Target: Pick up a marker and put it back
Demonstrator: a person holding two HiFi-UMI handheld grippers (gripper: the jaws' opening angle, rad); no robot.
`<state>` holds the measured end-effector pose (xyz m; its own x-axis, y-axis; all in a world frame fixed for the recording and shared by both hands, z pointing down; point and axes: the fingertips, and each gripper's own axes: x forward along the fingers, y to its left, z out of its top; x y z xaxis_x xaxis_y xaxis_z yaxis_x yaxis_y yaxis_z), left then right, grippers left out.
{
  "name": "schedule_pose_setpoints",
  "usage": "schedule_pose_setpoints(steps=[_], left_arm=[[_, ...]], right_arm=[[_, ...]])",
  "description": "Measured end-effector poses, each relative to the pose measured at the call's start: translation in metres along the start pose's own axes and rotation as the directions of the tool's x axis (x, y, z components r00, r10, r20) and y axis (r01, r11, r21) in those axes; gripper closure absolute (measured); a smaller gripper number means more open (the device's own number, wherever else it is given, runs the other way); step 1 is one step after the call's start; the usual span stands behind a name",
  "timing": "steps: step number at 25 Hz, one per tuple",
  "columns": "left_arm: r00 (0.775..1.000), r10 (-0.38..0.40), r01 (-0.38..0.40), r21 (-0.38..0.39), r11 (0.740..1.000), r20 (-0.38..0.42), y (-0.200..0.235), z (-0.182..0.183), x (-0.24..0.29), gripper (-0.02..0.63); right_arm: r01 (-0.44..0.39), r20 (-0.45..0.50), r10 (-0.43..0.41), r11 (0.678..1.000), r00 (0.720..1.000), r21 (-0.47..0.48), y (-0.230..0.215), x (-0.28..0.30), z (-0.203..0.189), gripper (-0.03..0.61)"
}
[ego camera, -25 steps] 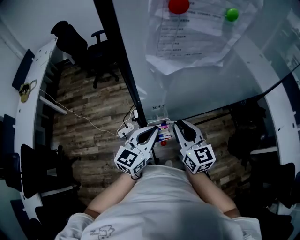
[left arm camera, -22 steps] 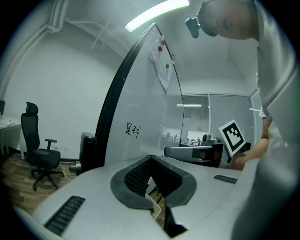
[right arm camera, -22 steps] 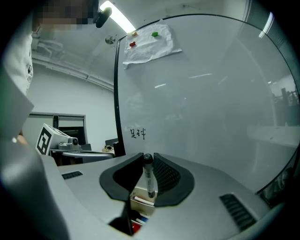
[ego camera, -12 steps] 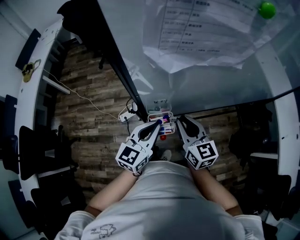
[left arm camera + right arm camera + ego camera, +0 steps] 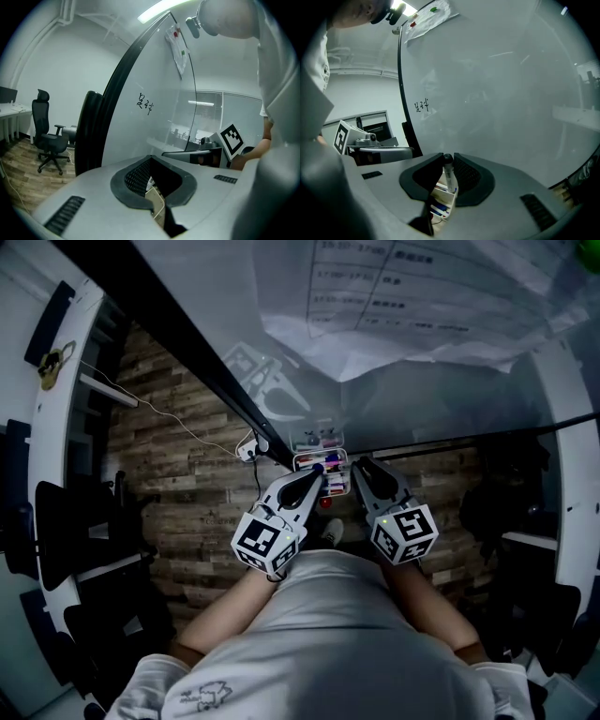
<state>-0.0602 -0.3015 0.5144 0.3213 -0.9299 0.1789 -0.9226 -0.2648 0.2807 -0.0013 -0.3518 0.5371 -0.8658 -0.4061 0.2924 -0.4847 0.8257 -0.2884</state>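
The right gripper (image 5: 448,158), smooth grey plastic with ribbed black pads, clamps an upright white cylindrical marker with a black cap (image 5: 449,177). The marker stands just above a white plastic tray of coloured markers (image 5: 440,199) by a glossy whiteboard (image 5: 501,93). The left gripper (image 5: 151,158) is closed and empty.

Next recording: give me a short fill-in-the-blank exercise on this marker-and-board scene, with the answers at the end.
1. The right tool is shut on the white cylindrical marker, whose cap is ___.
2. Printed sheets of paper hang on the glass board ___ the small white tray of markers.
3. The black office chair shows at the far ___ of the left tool view.
Missing words: black; above; left.
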Motion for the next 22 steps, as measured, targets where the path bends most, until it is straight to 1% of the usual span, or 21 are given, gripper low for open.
schedule_pose_setpoints(steps=[6,12,17,22], left_arm=[[1.0,0.012,-0.013,-0.031,0.999,-0.013,0.004,-0.01,-0.001,0.609],[1.0,0.021,-0.021,-0.039,0.999,-0.019,0.011,-0.013,-0.004,0.609],[0.999,0.023,-0.024,-0.039,0.999,-0.024,0.011,-0.013,-0.006,0.609],[0.999,0.024,-0.025,-0.038,0.999,-0.021,0.013,-0.012,-0.007,0.609]], right_arm=[[-0.016,-0.025,0.017,0.999,1.0,0.029,0.001,0.005,-0.011,0.505],[-0.027,-0.052,0.028,0.999,0.998,0.034,0.003,0.014,-0.02,0.504],[-0.015,-0.089,0.019,0.999,0.996,0.045,0.003,0.016,-0.031,0.505],[-0.014,-0.088,0.018,0.999,0.996,0.048,0.002,0.018,-0.031,0.502]])
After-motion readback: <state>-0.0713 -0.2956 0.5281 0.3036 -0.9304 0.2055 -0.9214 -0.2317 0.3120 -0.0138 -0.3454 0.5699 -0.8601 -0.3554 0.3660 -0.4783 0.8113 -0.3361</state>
